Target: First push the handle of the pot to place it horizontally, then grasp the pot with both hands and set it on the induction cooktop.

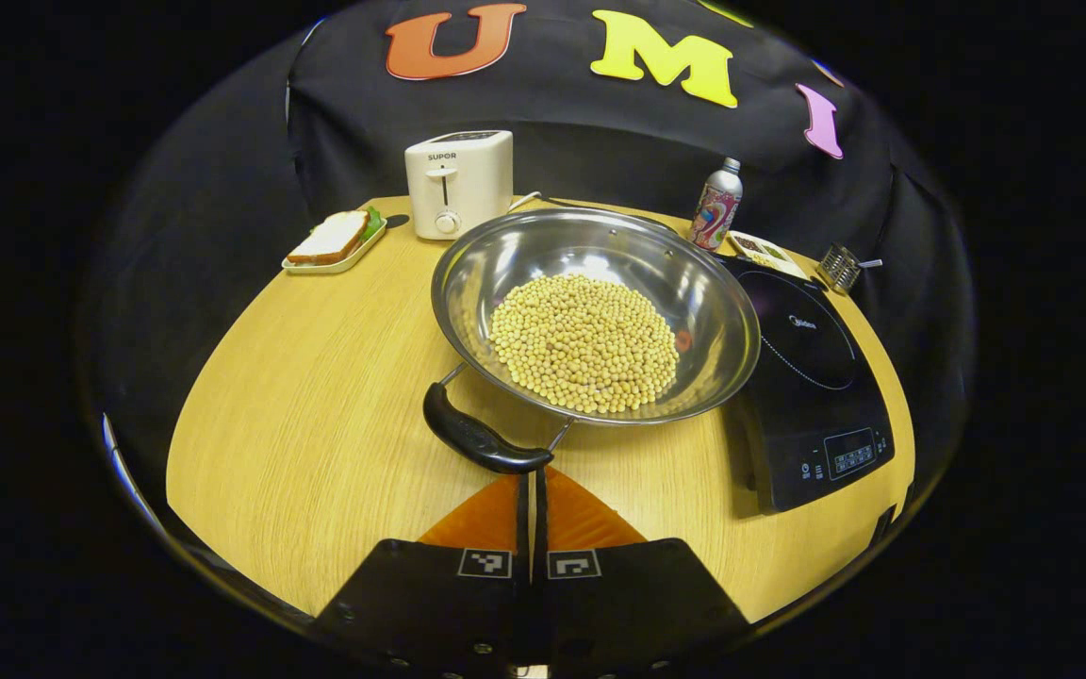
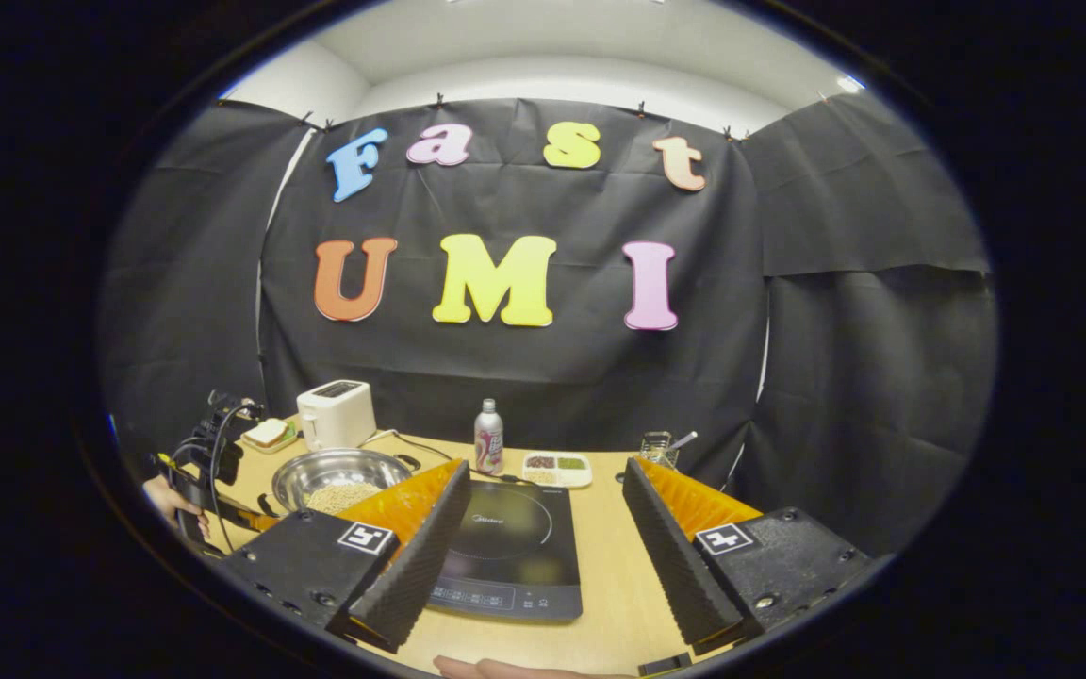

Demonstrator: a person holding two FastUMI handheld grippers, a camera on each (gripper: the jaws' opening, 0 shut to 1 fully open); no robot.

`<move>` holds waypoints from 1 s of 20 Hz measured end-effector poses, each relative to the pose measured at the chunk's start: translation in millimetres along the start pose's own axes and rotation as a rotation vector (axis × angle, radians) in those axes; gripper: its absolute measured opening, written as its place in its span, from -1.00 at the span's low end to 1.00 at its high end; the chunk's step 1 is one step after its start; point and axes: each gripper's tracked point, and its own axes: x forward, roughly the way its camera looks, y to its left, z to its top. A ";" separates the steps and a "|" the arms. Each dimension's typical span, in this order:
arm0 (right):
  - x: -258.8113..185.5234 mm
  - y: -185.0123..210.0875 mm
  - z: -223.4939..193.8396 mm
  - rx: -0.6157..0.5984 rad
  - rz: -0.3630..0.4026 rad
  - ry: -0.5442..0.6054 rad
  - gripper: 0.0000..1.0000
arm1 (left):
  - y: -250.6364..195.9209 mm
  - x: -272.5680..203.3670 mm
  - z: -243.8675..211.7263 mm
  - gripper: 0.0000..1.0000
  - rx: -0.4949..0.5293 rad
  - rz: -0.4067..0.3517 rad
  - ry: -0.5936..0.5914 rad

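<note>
Wood table (image 1: 317, 377), black cloth booth walls. Steel pot (image 1: 600, 311) of beans mid-table, beside cooktop (image 1: 812, 377), not on it. Left gripper (image 1: 534, 490) jaws closed, tips at black handle (image 1: 482, 438); contact unclear. Right gripper (image 2: 543, 509) jaws wide open above cooktop. Toaster (image 1: 458, 184) reads SUPOR. Bottle (image 1: 717, 206) label unreadable.

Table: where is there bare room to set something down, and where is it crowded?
Bare wood lies left of the pot, below the sandwich plate, and beside the induction cooktop. Crowded along the back: toaster, bottle, condiment tray.
</note>
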 end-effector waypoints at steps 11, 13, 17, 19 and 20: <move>40.7 6.1 0.8 0.029 -0.001 0.061 1.00 | 33.2 15.2 19.3 -1.00 -0.075 0.001 0.033; 48.0 4.9 1.6 0.042 -0.008 0.069 1.00 | 39.3 19.9 23.7 -0.80 -0.088 -0.008 0.037; 60.7 2.6 6.9 0.056 -0.023 0.057 1.00 | 59.7 33.4 39.3 -1.00 -0.102 0.003 0.044; 67.3 3.7 6.6 0.055 -0.030 0.052 1.00 | 68.1 39.5 46.2 -1.00 -0.106 0.013 0.050; 70.5 6.1 4.0 0.056 -0.029 0.056 1.00 | 71.6 41.9 48.8 -0.80 -0.099 0.014 0.054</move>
